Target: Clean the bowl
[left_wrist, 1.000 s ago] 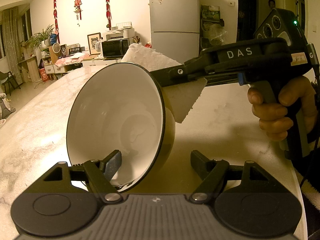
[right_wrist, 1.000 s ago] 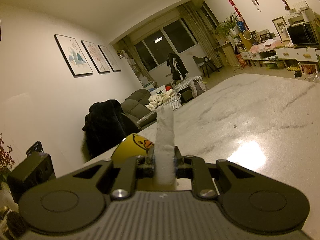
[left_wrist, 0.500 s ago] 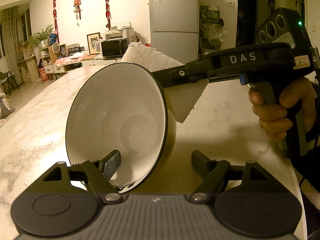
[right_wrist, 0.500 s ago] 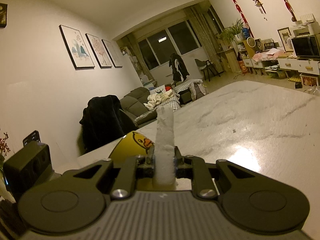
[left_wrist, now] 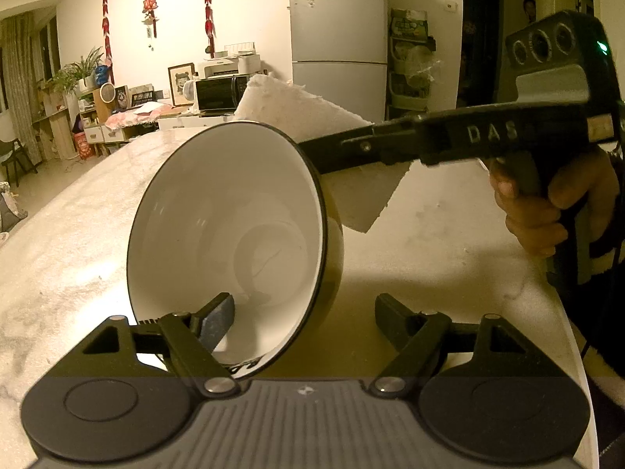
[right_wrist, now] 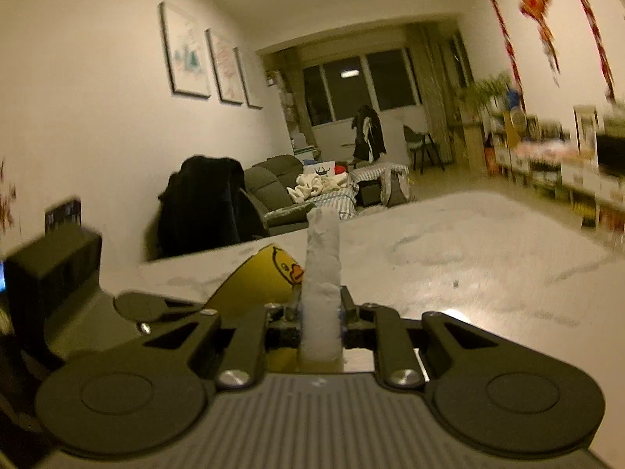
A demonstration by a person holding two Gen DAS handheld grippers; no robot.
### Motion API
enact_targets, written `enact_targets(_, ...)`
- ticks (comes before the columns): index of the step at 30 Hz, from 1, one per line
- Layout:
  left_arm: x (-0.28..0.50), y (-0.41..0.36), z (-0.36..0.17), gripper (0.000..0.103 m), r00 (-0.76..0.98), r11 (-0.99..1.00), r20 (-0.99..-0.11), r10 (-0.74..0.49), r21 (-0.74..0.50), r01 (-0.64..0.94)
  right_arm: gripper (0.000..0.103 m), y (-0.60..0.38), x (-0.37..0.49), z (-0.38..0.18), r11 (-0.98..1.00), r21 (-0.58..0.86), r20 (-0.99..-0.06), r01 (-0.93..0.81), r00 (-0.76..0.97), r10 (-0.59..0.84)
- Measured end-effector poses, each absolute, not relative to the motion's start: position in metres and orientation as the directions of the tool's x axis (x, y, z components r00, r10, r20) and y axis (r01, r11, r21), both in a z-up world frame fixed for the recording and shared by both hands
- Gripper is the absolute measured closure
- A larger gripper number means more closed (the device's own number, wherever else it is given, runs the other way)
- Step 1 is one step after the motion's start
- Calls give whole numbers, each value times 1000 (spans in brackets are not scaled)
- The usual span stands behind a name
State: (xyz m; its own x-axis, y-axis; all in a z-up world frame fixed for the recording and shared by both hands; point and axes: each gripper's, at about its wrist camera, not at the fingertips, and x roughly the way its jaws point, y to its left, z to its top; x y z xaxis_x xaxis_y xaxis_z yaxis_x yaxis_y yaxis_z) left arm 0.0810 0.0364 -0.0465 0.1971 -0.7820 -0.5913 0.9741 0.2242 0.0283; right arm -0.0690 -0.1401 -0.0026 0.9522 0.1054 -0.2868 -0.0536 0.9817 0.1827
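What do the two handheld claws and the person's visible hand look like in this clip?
Both claws are black plastic. The left claw has ribbed housing, round side discs and silver screws. The right claw carries raised "DAS" lettering, a pistol handle, a three-lens module with a green light and a cable. The hand adjoins a dark sleeve.

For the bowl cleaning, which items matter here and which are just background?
Job items:
- yellow bowl with white inside, tilted, left gripper at its rim
- white paper towel, clamped in right gripper

Background:
- silver fridge
- black microwave
- dark sofa

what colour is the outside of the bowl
Yellow with a cartoon duck print on the ceramic bowl, clearest in the right wrist view.
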Motion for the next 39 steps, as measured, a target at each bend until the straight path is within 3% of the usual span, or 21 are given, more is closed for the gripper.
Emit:
enact_targets(27, 87, 40, -49, 23, 199, 225, -590, -782, 30, 974, 85, -97, -75, 0, 900, -398, -364, -177, 931, 22)
enact_targets(39, 90, 39, -47, 23, 201, 225, -590, -782, 33, 974, 85, -103, -67, 9, 912, -366, -398, -187, 917, 29)
